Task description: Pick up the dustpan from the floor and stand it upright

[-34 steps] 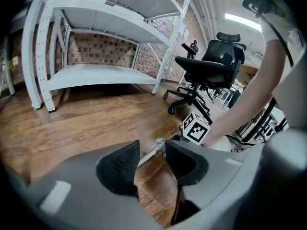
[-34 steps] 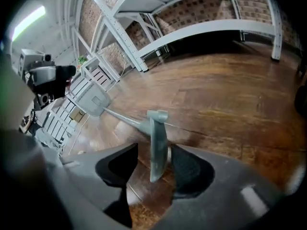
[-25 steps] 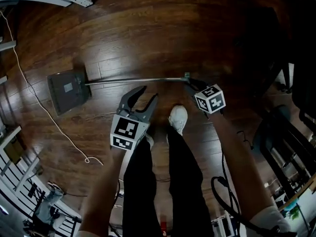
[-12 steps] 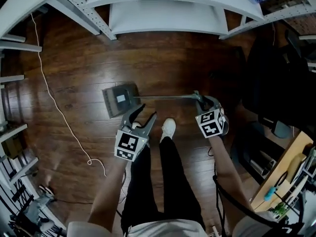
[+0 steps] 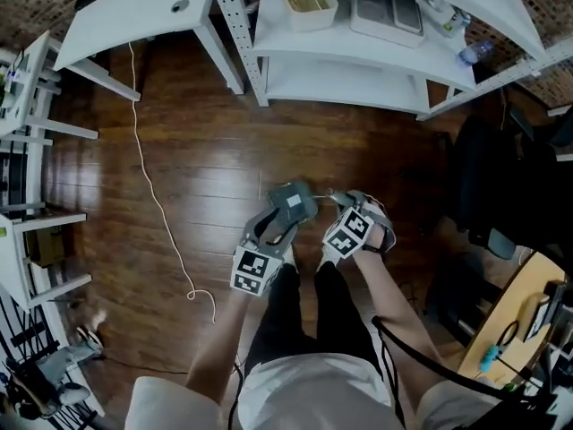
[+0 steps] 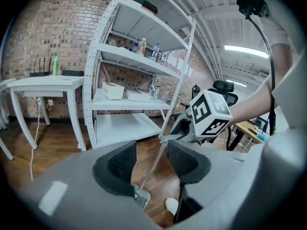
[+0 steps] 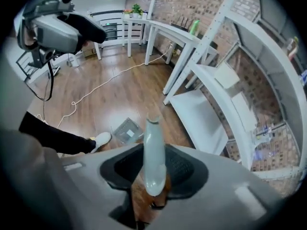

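Probably light, stiff grey long-handled dustpan (image 5: 294,201) — right gripper (image 7: 154,169) pinches its slick handle grip, jaws starting to open; left gripper (image 6: 151,159) opening, empty, shaft just ahead.

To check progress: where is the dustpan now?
In the head view, the dustpan is at centre, near the person's shoe; its handle sits between the right gripper's opening jaws.
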`<state>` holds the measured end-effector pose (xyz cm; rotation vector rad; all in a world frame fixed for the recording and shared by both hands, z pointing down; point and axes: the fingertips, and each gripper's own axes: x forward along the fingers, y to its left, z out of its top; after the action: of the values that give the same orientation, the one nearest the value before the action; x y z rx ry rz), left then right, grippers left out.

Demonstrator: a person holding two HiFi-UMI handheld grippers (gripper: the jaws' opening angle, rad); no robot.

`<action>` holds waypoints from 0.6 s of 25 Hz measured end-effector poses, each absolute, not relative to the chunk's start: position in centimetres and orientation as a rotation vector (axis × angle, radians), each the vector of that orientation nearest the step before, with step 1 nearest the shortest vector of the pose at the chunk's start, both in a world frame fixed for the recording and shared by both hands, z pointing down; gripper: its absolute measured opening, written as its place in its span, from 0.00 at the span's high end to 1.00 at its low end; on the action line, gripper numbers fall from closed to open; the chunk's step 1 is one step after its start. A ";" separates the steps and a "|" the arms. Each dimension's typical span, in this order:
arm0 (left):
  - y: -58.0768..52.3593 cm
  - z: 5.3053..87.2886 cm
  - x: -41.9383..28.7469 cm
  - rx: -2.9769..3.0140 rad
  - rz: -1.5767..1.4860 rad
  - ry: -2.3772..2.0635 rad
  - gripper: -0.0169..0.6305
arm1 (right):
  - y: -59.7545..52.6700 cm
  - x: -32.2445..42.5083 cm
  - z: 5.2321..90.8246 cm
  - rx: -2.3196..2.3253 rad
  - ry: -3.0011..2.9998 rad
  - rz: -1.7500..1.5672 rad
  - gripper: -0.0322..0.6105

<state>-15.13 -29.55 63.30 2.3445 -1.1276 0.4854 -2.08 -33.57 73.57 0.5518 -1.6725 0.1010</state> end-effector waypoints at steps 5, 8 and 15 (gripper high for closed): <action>-26.6 60.2 -19.8 2.299 0.464 -1.205 0.62 | -30.4 -9.5 73.5 0.522 -1.766 0.264 0.65; -25.7 58.5 -21.5 2.302 0.431 -1.242 0.61 | -29.9 -10.8 71.6 0.602 -1.876 0.364 0.50; -24.3 53.7 -21.7 2.367 0.351 -1.292 0.60 | -27.6 -7.8 60.2 0.935 -2.255 0.489 0.49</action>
<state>-21.74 -24.33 53.75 2.3674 -1.2922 0.3507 -7.78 -27.56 60.18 0.9349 -2.2547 0.4886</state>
